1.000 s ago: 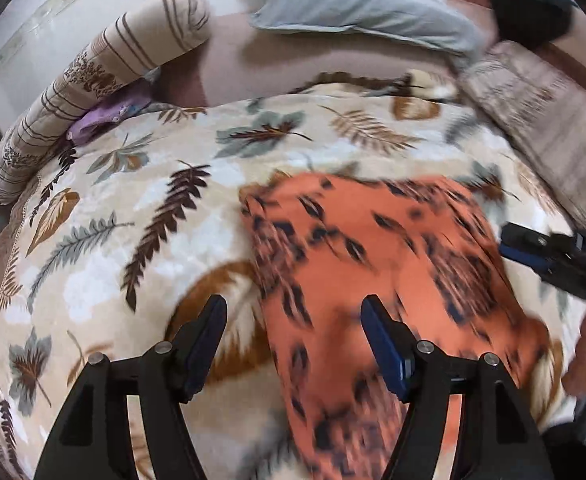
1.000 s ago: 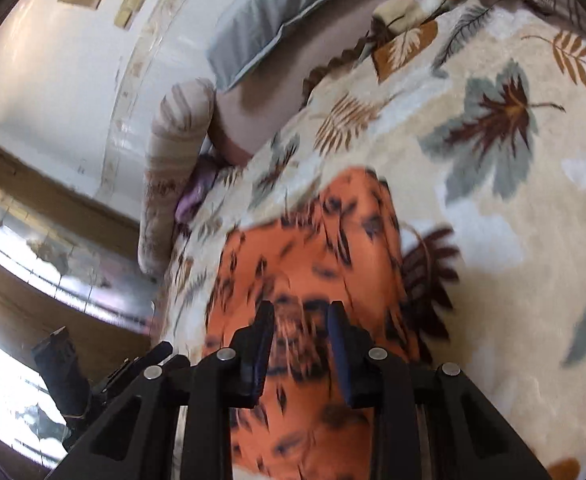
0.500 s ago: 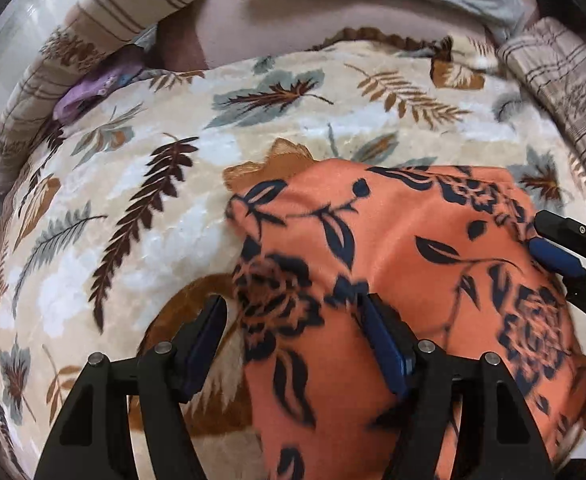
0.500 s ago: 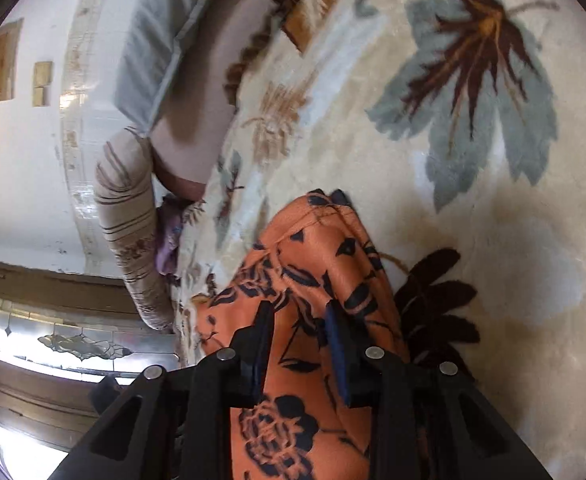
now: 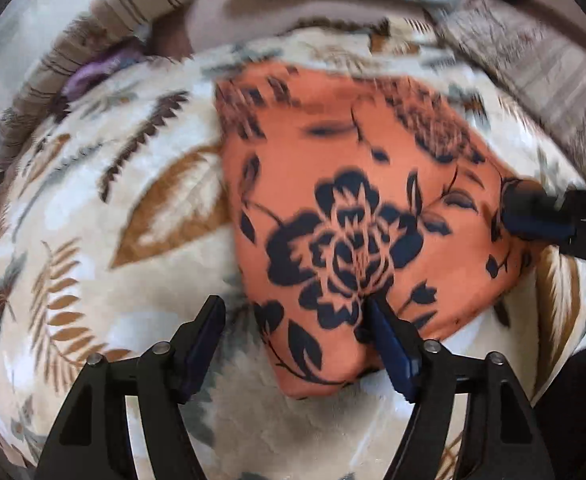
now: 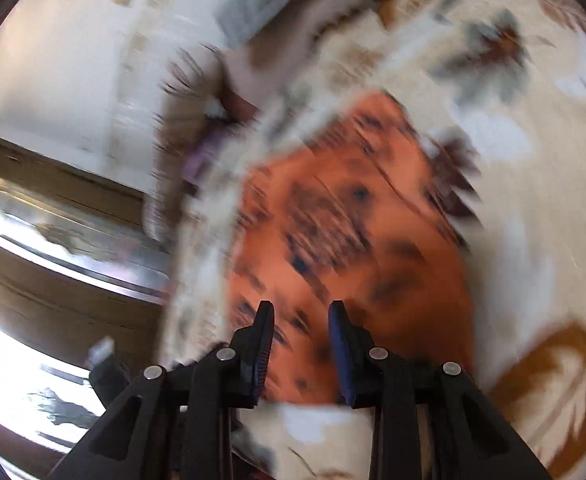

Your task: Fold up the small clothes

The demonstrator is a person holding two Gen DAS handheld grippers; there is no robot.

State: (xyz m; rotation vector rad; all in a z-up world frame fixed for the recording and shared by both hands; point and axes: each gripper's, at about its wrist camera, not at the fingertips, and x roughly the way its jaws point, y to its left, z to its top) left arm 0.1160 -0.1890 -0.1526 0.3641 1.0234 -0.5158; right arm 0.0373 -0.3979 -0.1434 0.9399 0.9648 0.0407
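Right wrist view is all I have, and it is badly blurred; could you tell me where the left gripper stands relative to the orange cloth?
Observer: The left gripper is open and straddles the cloth's near corner, with one finger against the fabric.
Operator: Thank you. How does the cloth lie?
Observer: It lies as a compact, roughly four-sided packet on the blanket, with a large dark flower facing up.
Operator: And where does my right gripper meet it?
Observer: In the left wrist view, the right gripper sits at the cloth's right-hand edge. I cannot tell whether it is clamped.
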